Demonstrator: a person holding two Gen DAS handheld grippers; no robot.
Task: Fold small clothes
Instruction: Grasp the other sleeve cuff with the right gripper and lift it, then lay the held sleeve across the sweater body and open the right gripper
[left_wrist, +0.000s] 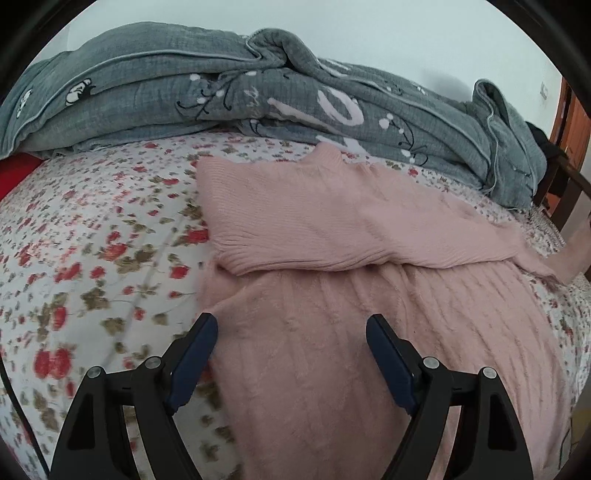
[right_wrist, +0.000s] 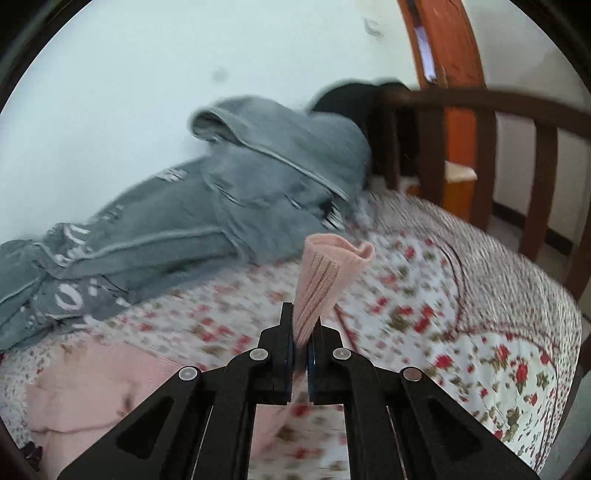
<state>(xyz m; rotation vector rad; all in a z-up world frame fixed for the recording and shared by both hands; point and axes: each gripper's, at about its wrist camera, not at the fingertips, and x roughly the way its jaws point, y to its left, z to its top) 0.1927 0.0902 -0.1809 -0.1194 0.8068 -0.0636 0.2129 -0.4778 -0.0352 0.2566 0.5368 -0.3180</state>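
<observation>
Now the pink sweater (left_wrist: 332, 258) is lying flat on the floral bedsheet (left_wrist: 92, 258), one sleeve (left_wrist: 295, 218) folded across its chest — the hem reaching toward the left gripper (left_wrist: 291, 332). That gripper is hovering just above the lower part of the garment with its jaws spread wide, holding nothing. Over on the right, the right gripper (right_wrist: 301, 332) is pinching the ribbed cuff (right_wrist: 325, 273) of the other sleeve, its jaws closed tight on the knit, the cuff sticking up above the sheet. Behind the sweater a grey quilt (left_wrist: 221, 88) is lying bunched along the wall — beside it, a wooden bed rail (right_wrist: 480, 147) is showing.
</observation>
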